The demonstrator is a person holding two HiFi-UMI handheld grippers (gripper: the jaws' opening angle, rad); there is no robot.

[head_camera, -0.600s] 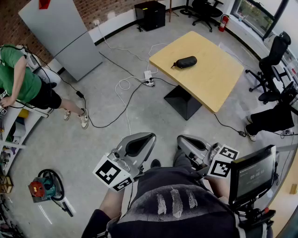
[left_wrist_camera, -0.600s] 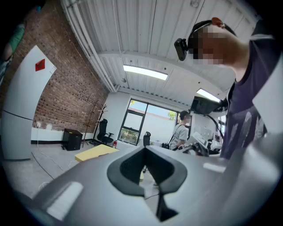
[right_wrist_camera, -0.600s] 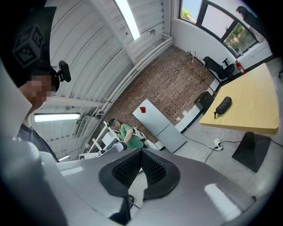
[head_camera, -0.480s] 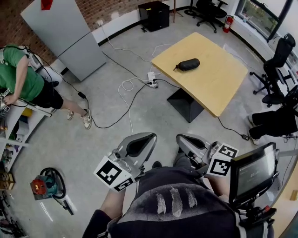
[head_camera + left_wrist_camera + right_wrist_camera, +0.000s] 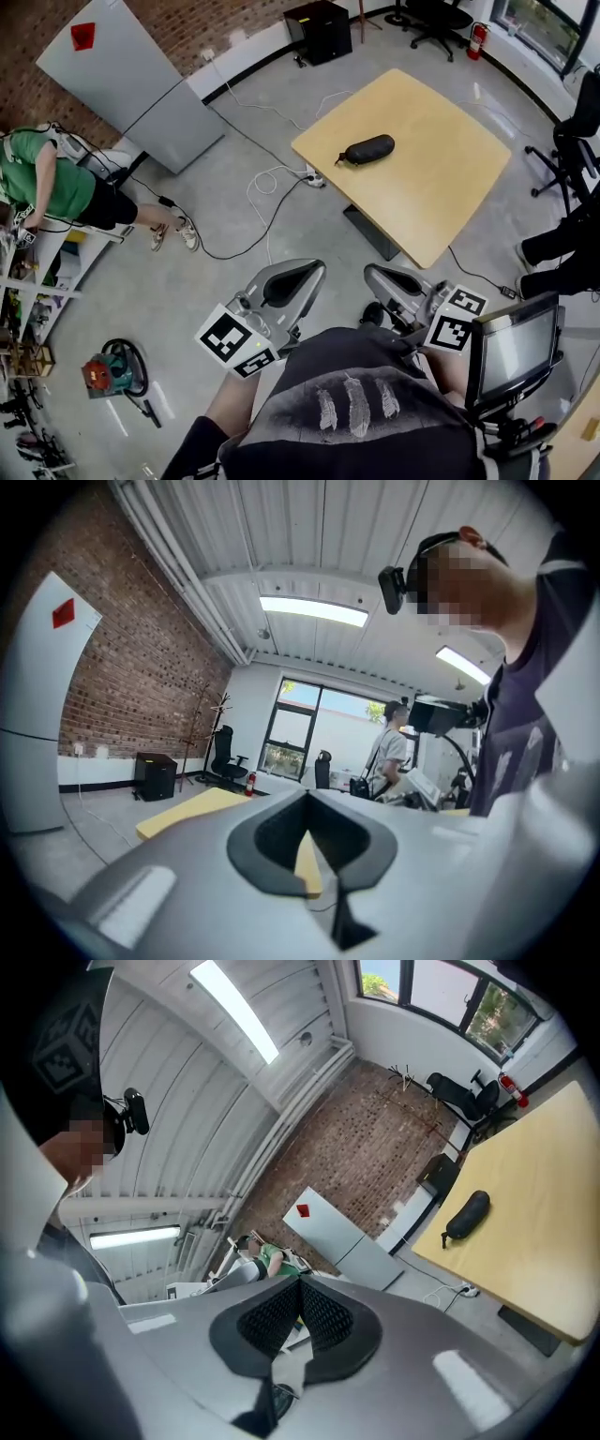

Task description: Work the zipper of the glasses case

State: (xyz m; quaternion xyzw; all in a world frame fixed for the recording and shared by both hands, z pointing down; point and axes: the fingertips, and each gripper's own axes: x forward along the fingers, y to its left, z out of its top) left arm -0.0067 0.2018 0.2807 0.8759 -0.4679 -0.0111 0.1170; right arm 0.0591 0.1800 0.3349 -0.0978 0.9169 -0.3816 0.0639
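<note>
Big room with a concrete floor (image 5: 187, 300). The yellow worktop (image 5: 441, 187) is well ahead of the jaws, with the black glasses case (image 5: 367, 149) lying on it. Left gripper (image 5: 312, 270) and right gripper (image 5: 375, 275) are held level at the waist, jaws pressed together on nothing. Compared with a moment ago, the worktop looks a bit nearer.

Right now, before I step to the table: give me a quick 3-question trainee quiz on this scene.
1. Fill in: the glasses case lies on the yellow ____.
2. True or false: the left tool and the right tool both have their jaws closed on nothing.
3. Which holds? A: neither tool touches the case. B: the left tool grips it. C: both tools grip it.
Key: 1 table; 2 true; 3 A.
</note>
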